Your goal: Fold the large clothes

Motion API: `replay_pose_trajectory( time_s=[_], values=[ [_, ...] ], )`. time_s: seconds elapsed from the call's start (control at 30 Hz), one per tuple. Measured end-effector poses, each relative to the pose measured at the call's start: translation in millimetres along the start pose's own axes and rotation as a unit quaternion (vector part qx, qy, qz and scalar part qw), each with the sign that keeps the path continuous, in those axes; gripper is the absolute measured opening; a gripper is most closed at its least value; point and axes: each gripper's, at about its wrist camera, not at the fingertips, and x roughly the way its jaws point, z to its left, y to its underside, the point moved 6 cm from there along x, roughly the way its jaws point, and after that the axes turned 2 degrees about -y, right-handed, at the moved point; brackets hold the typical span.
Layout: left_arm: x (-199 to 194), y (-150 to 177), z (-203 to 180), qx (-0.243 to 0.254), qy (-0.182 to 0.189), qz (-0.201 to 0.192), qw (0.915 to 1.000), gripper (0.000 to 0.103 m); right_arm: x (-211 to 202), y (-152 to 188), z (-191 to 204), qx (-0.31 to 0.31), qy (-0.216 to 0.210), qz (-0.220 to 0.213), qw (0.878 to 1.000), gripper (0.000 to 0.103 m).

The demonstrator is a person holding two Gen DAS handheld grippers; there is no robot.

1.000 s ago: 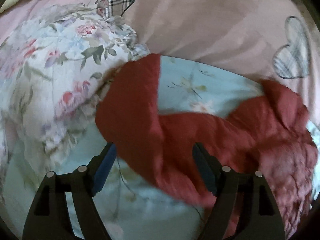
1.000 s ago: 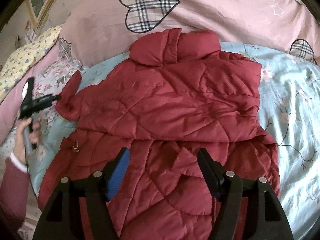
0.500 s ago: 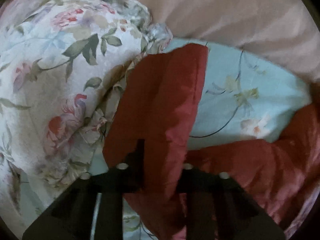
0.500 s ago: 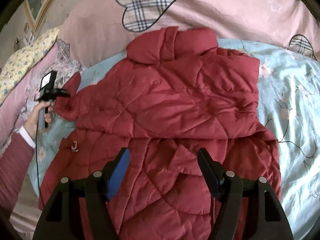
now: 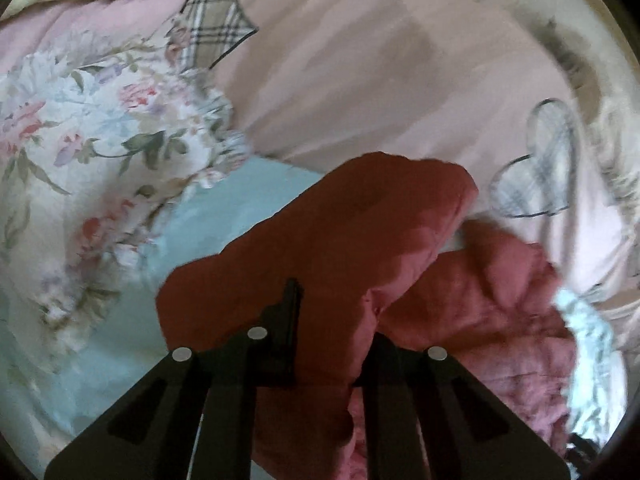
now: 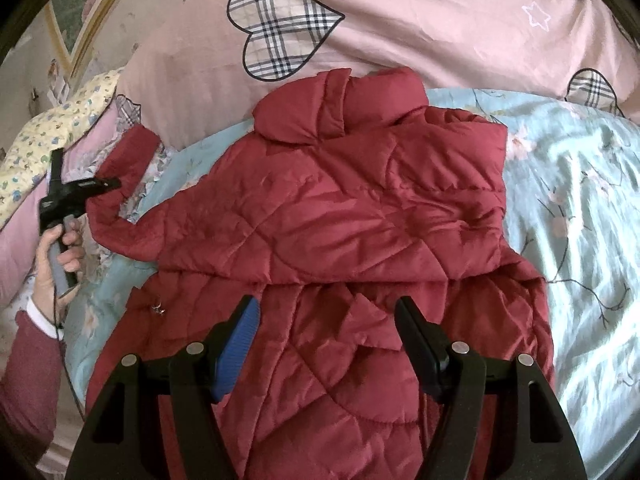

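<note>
- Since a second ago the left claw (image 5: pixel 332 344) has closed onto the sleeve (image 5: pixel 340 240) of the jacket (image 6: pixel 360 240) and lifted its cuff end off the bed; the cuff (image 6: pixel 134 148) now sits higher against the pink pillow than before.
- Left claw: clamped on sleeve fabric, red cloth bunched between the fingers (image 5: pixel 290 320); pads hidden by the cloth.
- Right claw (image 6: pixel 326 344): jaws apart, nothing between them, unchanged from the earlier frame, hovering over the jacket's lower part.
- Count: one red quilted jacket, two claws, one hand (image 6: pixel 54 256) visible (left, red cuffed sleeve), one sleeve of the jacket in view.
- Bedding: one pale blue floral sheet (image 6: pixel 580 240), one pink pillow (image 6: pixel 420 28) with plaid hearts, three hearts seen in the right wrist view, one floral ruffled pillow (image 5: pixel 100 140), one yellow patterned pillow (image 6: pixel 48 140).
- Jacket lies flat on the sheet, collar (image 6: pixel 340 108) toward the pink pillow, a crosswise crease at mid-body.
- Hidden or unclear: jacket hem cut off behind the right claw at the bottom edge; the jacket's other sleeve cannot be made out; left wrist view blurred.
- Room: bare sheet on the right of the jacket; left side is crowded by pillows; the collar touches the pink pillow.
</note>
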Motion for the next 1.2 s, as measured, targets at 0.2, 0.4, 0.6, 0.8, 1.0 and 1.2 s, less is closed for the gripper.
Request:
replay_pose_trajectory(
  time_s=[0.2,0.4,0.6,0.8,1.0,1.2],
  values=[
    [-29,10,-59,0.017,0.075,-0.015,0.9969,0.008,-5,5,-12,0.015,0.009,-0.001,1.000,0.072],
    [-41,32,-125,0.065,0.118,-0.015,0.9908,0.008,-12,3,-24,0.025,0.014,-0.007,1.000,0.072],
    [-40,54,-176,0.095,0.146,-0.010,0.9846,0.008,-21,5,-36,0.038,0.017,-0.014,0.999,0.072],
    [-37,76,-210,0.112,0.170,-0.008,0.9791,0.008,-28,3,-48,0.050,0.023,-0.025,0.998,0.072],
    [-24,104,-248,0.140,0.183,0.012,0.9730,0.008,-29,-3,-58,0.075,0.006,-0.031,0.997,0.072],
    [-4,128,-268,0.158,0.185,0.039,0.9692,0.008,-25,-12,-64,0.100,-0.016,-0.037,0.994,0.072]
  ],
)
